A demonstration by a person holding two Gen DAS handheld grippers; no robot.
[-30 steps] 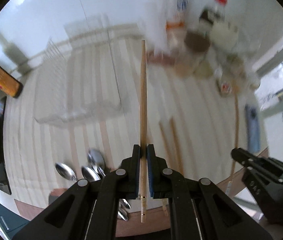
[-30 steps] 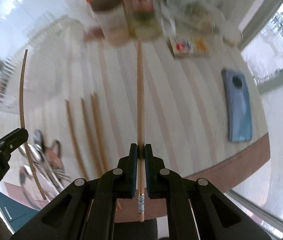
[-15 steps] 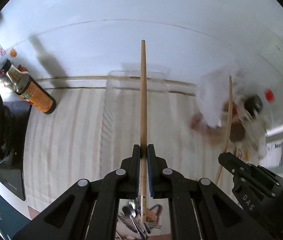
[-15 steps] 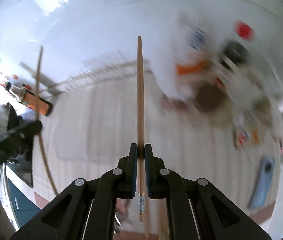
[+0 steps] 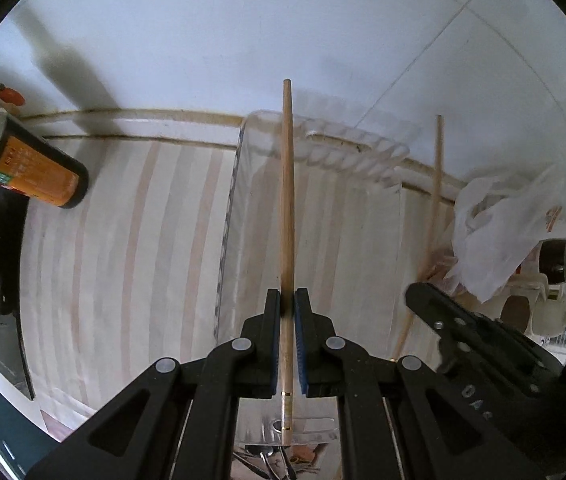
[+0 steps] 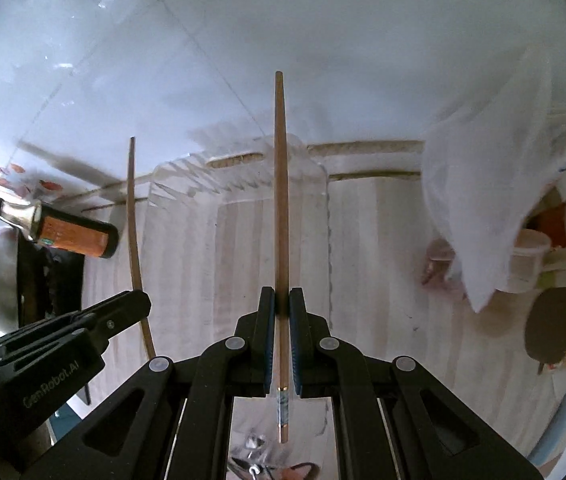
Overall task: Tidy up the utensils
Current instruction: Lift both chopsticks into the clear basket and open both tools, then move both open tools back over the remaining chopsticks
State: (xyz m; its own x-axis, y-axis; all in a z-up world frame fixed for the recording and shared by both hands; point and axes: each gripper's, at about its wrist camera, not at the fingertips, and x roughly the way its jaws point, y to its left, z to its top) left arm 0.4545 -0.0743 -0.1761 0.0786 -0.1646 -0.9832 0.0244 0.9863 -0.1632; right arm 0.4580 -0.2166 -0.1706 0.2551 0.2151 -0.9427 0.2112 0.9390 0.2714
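I have two chopsticks in view, one in each gripper. The left gripper (image 5: 287, 308) has its jaws clamped narrow on the left chopstick (image 5: 287, 208), a pale, light-wood stick that tapers to a blunt tip far ahead of the jaws; its butt end, with a thin metal band, pokes out behind them. The right gripper (image 6: 281, 308) has its jaws pinched the same way on the right chopstick (image 6: 281, 200), a slightly darker brown stick, also tapering forward, whose rear end carries a band and a bluish patterned section.

Both sticks run straight out along the jaws and hang above a clear tray (image 5: 239, 184) with a ribbed rim, which lies ahead of and below the jaws on the striped tabletop (image 5: 123, 240).

Counting the rest: one bottle (image 5: 35, 168) with an orange label stands to the left of the left jaws, and one white plastic bag (image 6: 483, 200) lies to the right of the right jaws. Behind the jaws of each gripper I catch some metal utensils (image 5: 271, 456), but too little shows to count them.
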